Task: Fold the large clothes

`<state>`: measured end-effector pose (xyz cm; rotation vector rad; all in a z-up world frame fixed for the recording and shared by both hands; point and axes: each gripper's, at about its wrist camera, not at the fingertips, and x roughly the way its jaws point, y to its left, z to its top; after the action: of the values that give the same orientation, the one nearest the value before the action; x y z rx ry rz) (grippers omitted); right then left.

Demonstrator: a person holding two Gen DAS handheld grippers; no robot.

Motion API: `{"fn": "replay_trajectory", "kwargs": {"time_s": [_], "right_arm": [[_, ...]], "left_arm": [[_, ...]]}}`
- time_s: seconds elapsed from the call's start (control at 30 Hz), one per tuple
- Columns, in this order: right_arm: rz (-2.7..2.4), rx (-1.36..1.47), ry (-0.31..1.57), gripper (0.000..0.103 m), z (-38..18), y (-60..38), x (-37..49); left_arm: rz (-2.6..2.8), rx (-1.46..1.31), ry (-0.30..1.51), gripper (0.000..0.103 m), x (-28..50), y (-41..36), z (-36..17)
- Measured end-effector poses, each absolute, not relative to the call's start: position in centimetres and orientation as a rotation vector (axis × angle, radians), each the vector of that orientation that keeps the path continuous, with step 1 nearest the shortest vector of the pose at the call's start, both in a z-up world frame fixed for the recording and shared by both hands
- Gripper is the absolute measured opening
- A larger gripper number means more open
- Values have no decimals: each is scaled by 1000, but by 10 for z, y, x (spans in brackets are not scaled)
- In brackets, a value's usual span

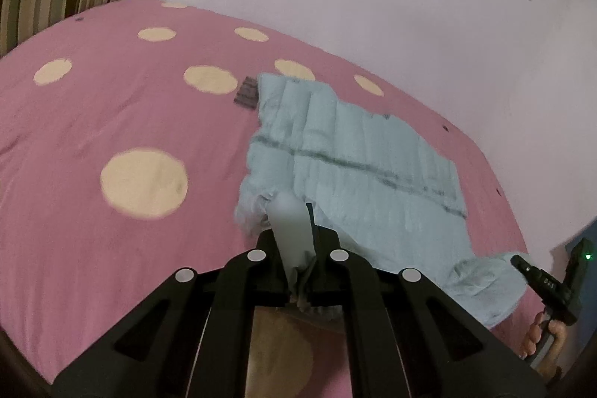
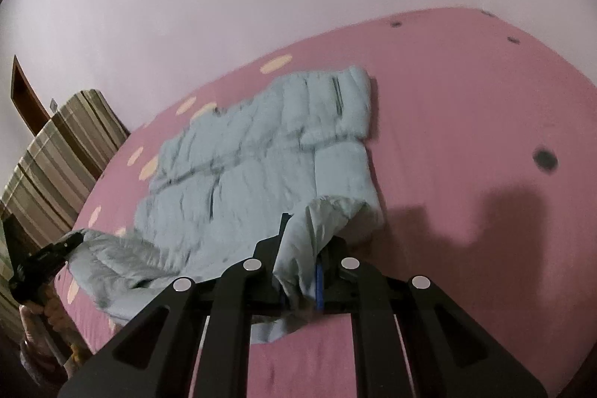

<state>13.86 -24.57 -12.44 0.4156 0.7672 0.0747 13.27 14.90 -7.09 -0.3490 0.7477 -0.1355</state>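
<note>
Pale blue quilted jacket (image 1: 347, 144) lies spread flat on the pink bed (image 1: 123, 122); its two near corners are raised and bunched.

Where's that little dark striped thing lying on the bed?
In the left wrist view, the dark striped thing lies on the pink bedspread, touching the far left corner of the light blue jacket, beside a cream dot.

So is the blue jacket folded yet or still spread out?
Mostly spread: the jacket lies flat on the bed, near corners lifted by both grippers.
</note>
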Motion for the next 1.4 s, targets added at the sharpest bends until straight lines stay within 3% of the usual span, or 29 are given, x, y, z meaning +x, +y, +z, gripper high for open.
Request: {"fn": "replay_trajectory", "kwargs": {"time_s": [0.2,0.47,0.83,1.07,1.1,1.13,1.17,1.2,1.23,1.27,1.33,1.4], "right_arm": [[62,451,758,10,-123,-252,210],[12,478,878,10,-175,-262,290],[26,463,812,10,-148,-270,330],[12,476,880,13,-181,-271,371],[14,479,887,13,-184,-271,373],[17,481,889,17,-185,-271,374],[22,483,887,24,-185,-271,374],[31,492,879,28,-184,-272,373],[42,503,866,40,-181,-274,372],[53,514,849,55,-177,-276,369],[49,515,813,67,-168,-278,364],[38,503,777,67,-155,-281,357]], "left_arm": [[-85,-335,773,4,202,144,-80],[-46,-336,870,4,276,141,-122],[-61,-324,812,4,324,138,-100],[-44,-292,879,5,368,128,-128],[-42,-292,884,11,370,127,-130],[-46,-296,885,25,371,127,-129],[-50,-300,879,32,370,127,-128],[-53,-308,863,51,368,128,-124],[-59,-316,848,65,366,129,-120],[-71,-326,823,67,363,129,-114],[-83,-320,794,69,361,130,-102],[-83,-316,769,71,358,133,-93]]}}
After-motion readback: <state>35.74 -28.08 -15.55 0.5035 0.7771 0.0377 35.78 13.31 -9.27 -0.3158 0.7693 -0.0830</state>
